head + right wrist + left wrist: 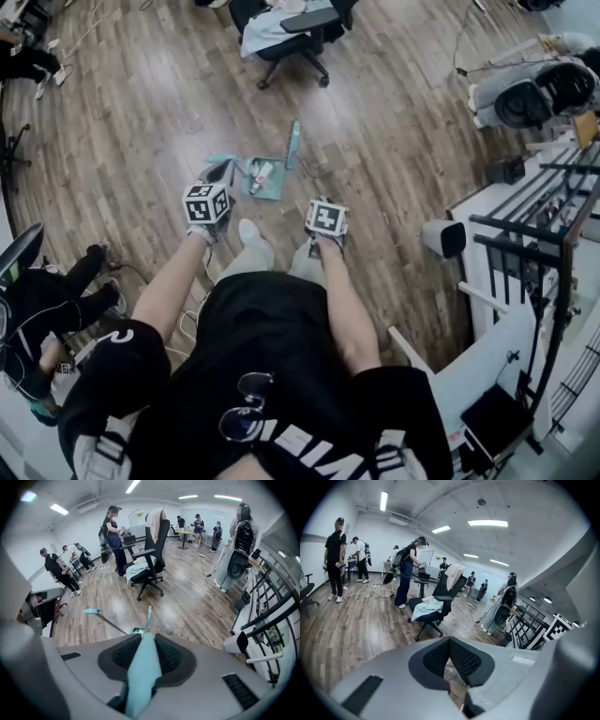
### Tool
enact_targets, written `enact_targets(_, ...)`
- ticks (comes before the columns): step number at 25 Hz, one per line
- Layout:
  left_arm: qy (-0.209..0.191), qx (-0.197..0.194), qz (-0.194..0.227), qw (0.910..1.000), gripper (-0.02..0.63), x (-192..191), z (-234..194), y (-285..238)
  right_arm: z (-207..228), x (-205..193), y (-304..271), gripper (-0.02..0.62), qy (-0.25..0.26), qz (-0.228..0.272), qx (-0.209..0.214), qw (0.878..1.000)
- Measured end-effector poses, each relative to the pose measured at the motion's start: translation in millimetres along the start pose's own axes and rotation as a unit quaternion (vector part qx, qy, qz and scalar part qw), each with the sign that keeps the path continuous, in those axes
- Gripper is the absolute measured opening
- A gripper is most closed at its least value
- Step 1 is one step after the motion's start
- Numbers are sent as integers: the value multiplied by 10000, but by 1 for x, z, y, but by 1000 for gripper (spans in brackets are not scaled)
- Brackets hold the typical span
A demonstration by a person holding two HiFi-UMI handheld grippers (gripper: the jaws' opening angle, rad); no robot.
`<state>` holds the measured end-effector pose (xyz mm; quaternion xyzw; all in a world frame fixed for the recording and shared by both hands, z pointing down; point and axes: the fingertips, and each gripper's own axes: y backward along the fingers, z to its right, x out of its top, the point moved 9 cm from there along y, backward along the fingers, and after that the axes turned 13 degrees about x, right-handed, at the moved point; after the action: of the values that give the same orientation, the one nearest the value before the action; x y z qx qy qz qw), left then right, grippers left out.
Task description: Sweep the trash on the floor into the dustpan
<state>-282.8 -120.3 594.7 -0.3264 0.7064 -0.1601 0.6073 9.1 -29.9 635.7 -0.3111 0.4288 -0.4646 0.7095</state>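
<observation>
A teal dustpan [272,187] lies on the wood floor just ahead of me, with small bits of trash [260,172] on it. A teal handle [293,145] runs away from it. A grey rod with a teal end [89,613] slants off to the left of the pan. My right gripper [145,641] is shut on a flat teal handle [142,672] that points toward the dustpan [137,631]. My left gripper [450,641] is level with the right one, left of the pan; its pads meet at the tips with nothing visible between them.
A black office chair [291,33] draped with cloth stands beyond the dustpan. White racks with black bars [525,234] and a small white device [441,237] line the right side. A person's dark legs [56,291] are at the left. Several people [408,571] stand farther off.
</observation>
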Motion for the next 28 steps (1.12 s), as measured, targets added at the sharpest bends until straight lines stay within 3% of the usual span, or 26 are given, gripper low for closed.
enact_targets(5, 129, 36, 381, 9992, -3, 22, 52, 21, 43, 38, 56, 84, 479, 374, -601, 9963)
enact_targets(10, 120, 46, 633, 9979, -3, 31, 92, 36, 66, 55, 90, 84, 625, 772, -365, 9944)
enact_targets(17, 91, 124, 760, 9970, -3, 34, 124, 39, 89, 61, 106, 84, 573, 910, -96, 9942)
enact_targets(28, 9, 73, 748, 9972, -3, 33, 145, 38, 103, 62, 118, 84, 589, 1050, -109, 9927)
